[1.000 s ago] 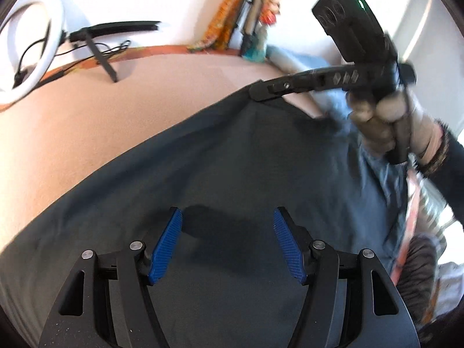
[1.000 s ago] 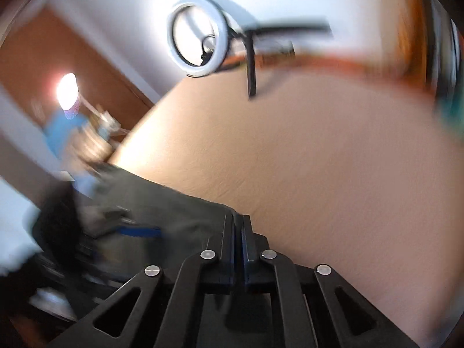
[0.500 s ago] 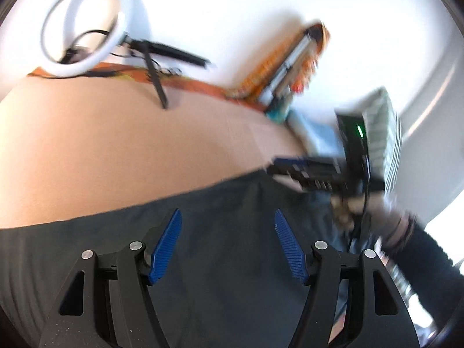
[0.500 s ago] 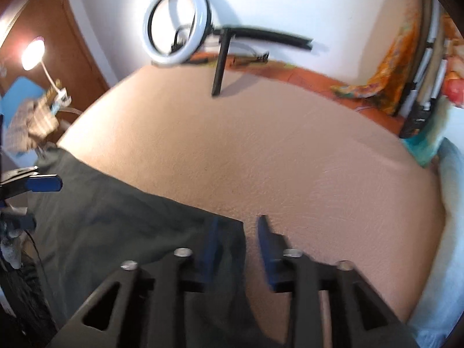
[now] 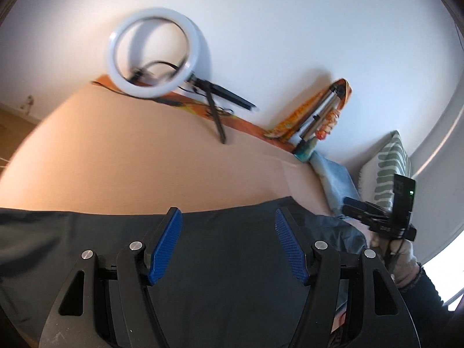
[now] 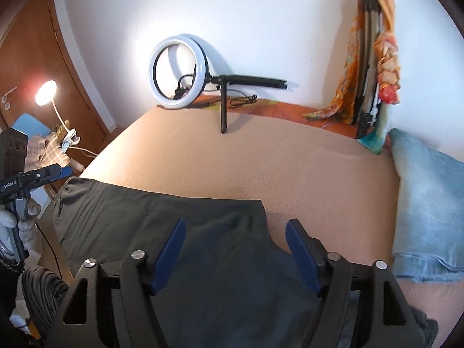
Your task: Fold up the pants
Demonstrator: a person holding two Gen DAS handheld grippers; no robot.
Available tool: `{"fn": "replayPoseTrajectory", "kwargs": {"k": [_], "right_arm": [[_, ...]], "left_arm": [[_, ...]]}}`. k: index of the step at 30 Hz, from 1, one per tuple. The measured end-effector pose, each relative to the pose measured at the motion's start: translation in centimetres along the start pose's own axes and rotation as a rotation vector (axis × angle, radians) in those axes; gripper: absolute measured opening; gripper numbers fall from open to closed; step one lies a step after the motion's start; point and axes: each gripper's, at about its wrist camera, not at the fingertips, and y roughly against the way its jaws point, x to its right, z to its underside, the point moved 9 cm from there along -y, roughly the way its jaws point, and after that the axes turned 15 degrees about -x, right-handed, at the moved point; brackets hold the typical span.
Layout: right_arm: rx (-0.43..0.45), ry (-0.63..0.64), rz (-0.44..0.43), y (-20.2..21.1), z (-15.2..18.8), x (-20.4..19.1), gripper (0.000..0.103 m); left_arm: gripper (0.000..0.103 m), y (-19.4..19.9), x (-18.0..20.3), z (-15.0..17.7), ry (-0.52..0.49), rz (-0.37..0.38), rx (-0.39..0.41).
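Right gripper (image 6: pixel 235 249) hangs above the bed (image 6: pixel 261 168) with its blue pads spread and nothing between them; the jaws have just been opening, and the dark cloth beneath lies free of them, so I read this as a release after laying a fold down. Left gripper (image 5: pixel 228 245) is likewise apart and empty, angled down over the same cloth.

Beneath both grippers, the bed with its peach cover is the broad flat support that lets the garment lie smooth. The pants (image 6: pixel 162 220) spread under and to the left of the right gripper, a straight folded edge running ahead of its fingers and a corner just ahead of the right finger; under the left gripper they fill the whole near field. They look flat and doubled over, which suggests one fold is done and another may remain.

To the right of the right gripper lies a pale blue cloth (image 6: pixel 426 203), apart from the pants. Far ahead, against the wall, a ring light (image 6: pixel 177 71) on a small black stand sits at the bed's back edge, and a folded tripod draped in an orange scarf (image 6: pixel 374 58) leans in the corner. Left of the right gripper, a lamp (image 6: pixel 45 92) glows beside the door
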Motion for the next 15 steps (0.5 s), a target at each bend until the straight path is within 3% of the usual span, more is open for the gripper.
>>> {"fn": "replayPoseTrajectory", "kwargs": {"k": [7, 15], "right_arm": [[0.066, 0.018, 0.009, 3.4, 1.5, -3.6, 0.084], [0.089, 0.011, -0.009, 4.5, 4.3, -6.8, 0.084]], "left_arm": [[0.066, 5.5, -6.5, 3.6, 0.065, -0.116, 0.053], [0.066, 9.7, -19.0, 12.0, 0.324, -0.224, 0.082]]}}
